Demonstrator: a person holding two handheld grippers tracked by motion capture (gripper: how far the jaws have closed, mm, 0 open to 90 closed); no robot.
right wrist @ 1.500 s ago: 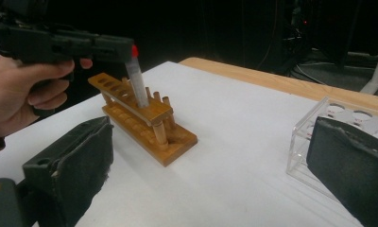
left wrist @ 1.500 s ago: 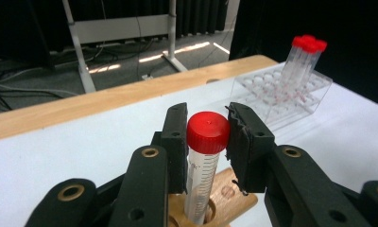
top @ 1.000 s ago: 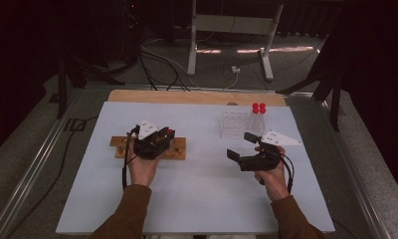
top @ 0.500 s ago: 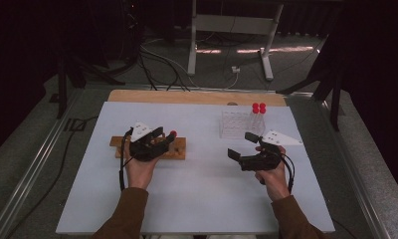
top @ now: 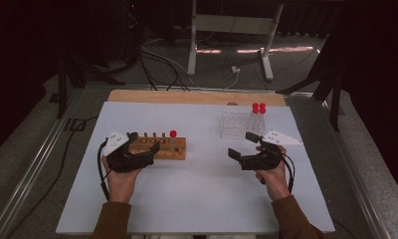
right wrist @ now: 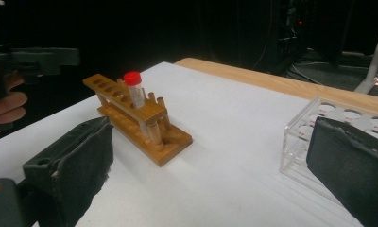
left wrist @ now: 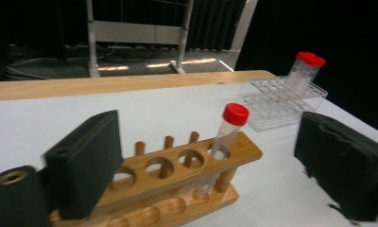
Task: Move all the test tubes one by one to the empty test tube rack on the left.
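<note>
Standing in the end hole of the wooden rack (top: 159,148) near the desk's left edge, the red-capped tube (top: 173,135) is free, its foot hidden, with the left gripper (top: 146,151) just spread and the right gripper (top: 243,145) agape, both empty.

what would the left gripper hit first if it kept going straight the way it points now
Probably the wooden rack: it sits right between and ahead of the left gripper's open jaws, which have just been opening. The red-capped tube in its end hole comes next. Depth is hard to judge.

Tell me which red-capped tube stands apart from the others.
The tube in the wooden rack, end hole. The other two tubes stand together in the clear plastic rack.
</note>
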